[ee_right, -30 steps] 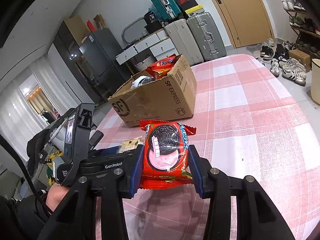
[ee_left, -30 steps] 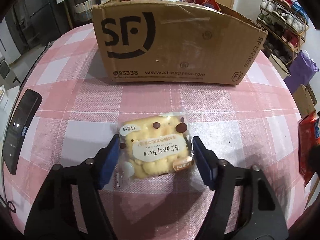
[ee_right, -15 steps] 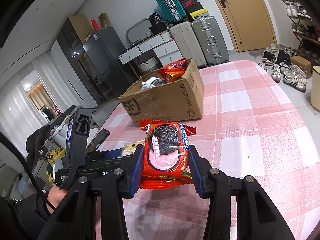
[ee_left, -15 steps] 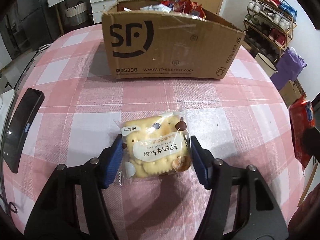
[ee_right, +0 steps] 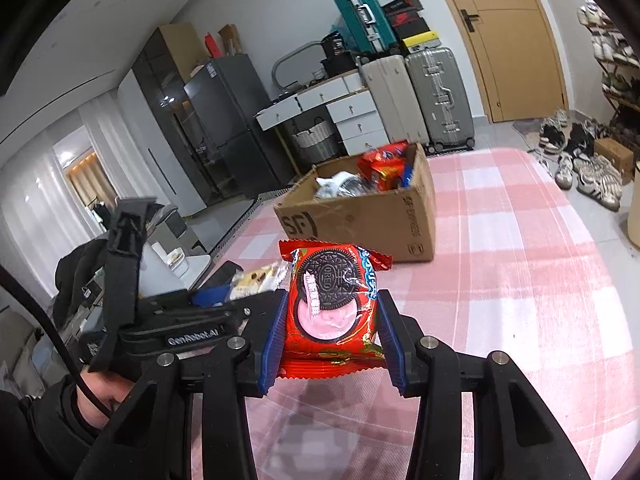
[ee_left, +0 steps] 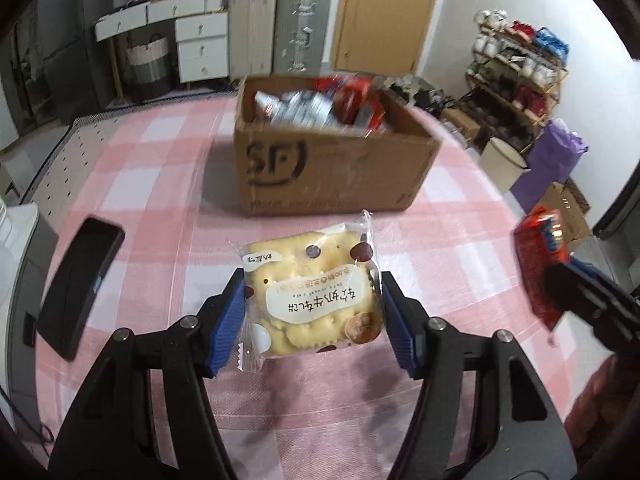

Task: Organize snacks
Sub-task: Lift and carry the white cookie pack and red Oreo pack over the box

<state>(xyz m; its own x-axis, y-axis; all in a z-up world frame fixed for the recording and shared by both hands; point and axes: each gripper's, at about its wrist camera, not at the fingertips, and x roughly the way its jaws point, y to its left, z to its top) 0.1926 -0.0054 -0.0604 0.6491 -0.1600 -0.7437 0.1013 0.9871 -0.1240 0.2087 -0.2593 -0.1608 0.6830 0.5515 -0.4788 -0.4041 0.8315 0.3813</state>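
Clear-wrapped yellow cracker pack (ee_left: 314, 294) clamped in left gripper (ee_left: 312, 320), angled down; red Oreo pack (ee_right: 334, 308) clamped in right gripper (ee_right: 332, 332), both w/ SF box (ee_left: 332, 168) beyond.

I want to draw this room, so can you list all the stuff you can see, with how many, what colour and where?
cracker pack: one, yellow, held in the left tool
Oreo pack: one, red, held in the right tool
cardboard box: one, brown, on the table, snacks inside
tablecloth: one, pink and white checks, over the table
phone: one, black, left edge of the table
suitcases: several, grey, white and teal, by the far wall
door: one, tan, far wall
shoe rack: one, right wall
left tool: blue pads, shut on the cracker pack
right tool: blue pads, shut on the Oreo pack
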